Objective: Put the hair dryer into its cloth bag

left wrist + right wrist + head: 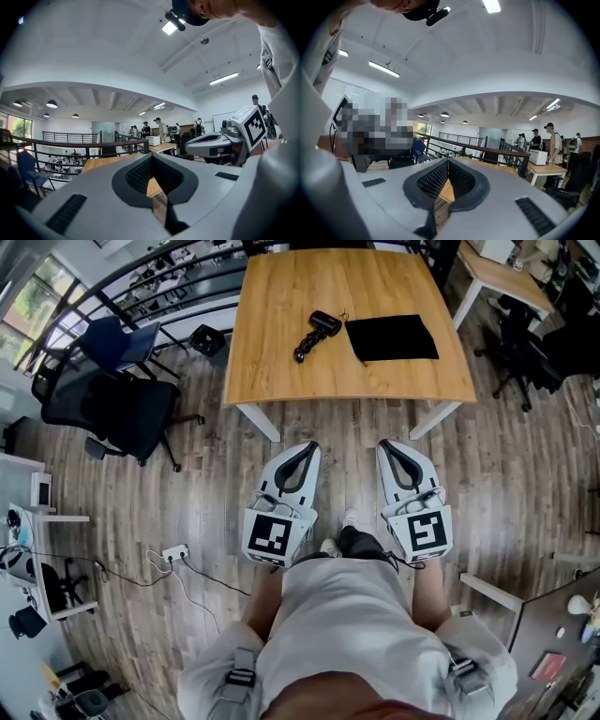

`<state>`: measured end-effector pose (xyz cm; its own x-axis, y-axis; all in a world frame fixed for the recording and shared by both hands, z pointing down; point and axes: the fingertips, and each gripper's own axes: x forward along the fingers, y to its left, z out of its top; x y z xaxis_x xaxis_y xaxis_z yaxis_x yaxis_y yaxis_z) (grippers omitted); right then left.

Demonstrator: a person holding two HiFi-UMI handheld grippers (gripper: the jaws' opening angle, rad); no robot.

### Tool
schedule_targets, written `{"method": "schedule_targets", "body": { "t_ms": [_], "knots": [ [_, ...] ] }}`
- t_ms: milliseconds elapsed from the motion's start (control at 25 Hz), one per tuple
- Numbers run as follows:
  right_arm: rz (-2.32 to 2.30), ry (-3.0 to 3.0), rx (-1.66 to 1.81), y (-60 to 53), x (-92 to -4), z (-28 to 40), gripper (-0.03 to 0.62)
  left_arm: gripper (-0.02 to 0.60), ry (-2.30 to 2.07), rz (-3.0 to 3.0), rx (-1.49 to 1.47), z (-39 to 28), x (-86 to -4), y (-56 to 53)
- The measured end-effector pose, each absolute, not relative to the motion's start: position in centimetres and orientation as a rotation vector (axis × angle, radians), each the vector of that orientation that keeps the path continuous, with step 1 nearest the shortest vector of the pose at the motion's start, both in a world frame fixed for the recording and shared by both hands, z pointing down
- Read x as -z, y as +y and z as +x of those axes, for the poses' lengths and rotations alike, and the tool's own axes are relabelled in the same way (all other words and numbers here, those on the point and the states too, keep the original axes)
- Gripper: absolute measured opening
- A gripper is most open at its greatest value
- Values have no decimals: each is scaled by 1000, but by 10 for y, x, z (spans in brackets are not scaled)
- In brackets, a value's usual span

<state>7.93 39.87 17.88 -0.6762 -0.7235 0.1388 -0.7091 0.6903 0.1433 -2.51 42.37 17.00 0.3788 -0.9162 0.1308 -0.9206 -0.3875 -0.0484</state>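
left gripper (302,448): pads pressed together, nothing between them. right gripper (392,444): likewise closed tip to tip, empty.

hair dryer (317,335): on the table (272,352), well ahead of both grippers; slightly right of the left gripper's line, clearly left of the right one's, so nearer the left. long axis: diagonal, head at far right, handle and cord at near left.

cloth bag (392,337): flat on the table, just right of the hair dryer, straight ahead of the right gripper.

judged next: close the gap to the table, take the hair dryer with the left, open the cloth bag with the right.
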Motion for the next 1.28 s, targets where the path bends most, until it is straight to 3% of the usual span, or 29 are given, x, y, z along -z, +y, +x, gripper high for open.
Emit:
{"method": "schedule_targets", "body": {
  "t_ms": [1280],
  "knots": [
    [1083, -2779, 140, 277, -165, 94, 21, 20, -1822, 2549, -229, -8, -157, 307]
  ]
}}
